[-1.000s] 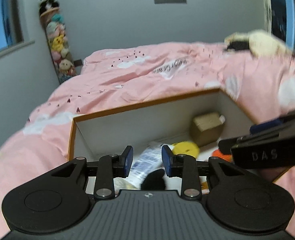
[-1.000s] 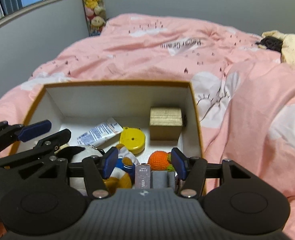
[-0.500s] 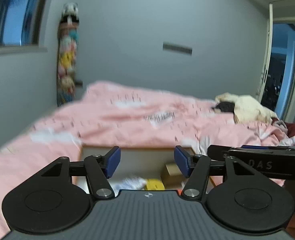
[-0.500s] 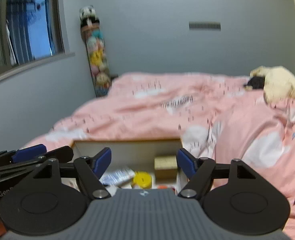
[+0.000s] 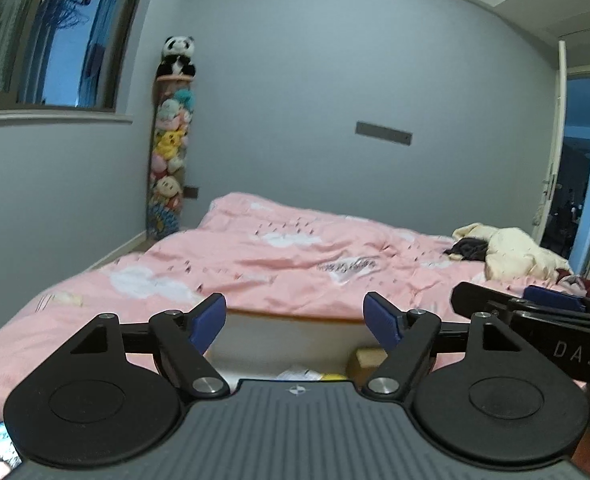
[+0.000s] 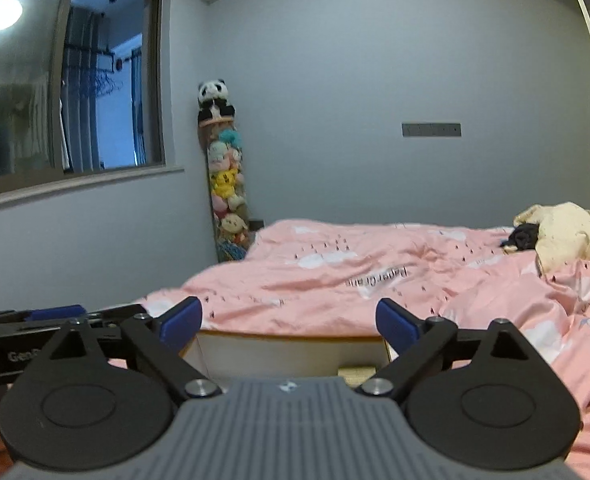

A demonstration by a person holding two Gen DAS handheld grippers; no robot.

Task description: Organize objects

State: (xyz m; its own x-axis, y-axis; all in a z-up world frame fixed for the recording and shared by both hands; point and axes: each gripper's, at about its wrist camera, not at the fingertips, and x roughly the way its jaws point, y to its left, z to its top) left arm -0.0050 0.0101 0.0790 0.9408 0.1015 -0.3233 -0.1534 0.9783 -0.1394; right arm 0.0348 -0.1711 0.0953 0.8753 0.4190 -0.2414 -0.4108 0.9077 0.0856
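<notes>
An open white box with an orange rim (image 5: pixel 295 314) (image 6: pixel 291 336) sits on the pink bed, mostly hidden behind both gripper bodies. Only a brown carton (image 5: pixel 369 360), a white tube (image 5: pixel 295 372) and a bit of yellow (image 5: pixel 333 377) show inside it. My left gripper (image 5: pixel 298 320) is open and empty, raised level over the box's near side. My right gripper (image 6: pixel 289 322) is open and empty, also raised. Each gripper shows at the edge of the other's view, the right one (image 5: pixel 535 312) and the left one (image 6: pixel 51 320).
A pink duvet (image 5: pixel 295 256) covers the bed. A cream and black heap of clothes (image 5: pixel 503 250) lies at the far right. A tall column of plush toys with a panda on top (image 5: pixel 171 140) stands in the corner. A window is at left, a doorway (image 5: pixel 587 184) at right.
Both grippers have lifted and tilted up from looking down into the box to looking level across the bed. Both sets of jaws have opened wider. The box contents have dropped out of sight.
</notes>
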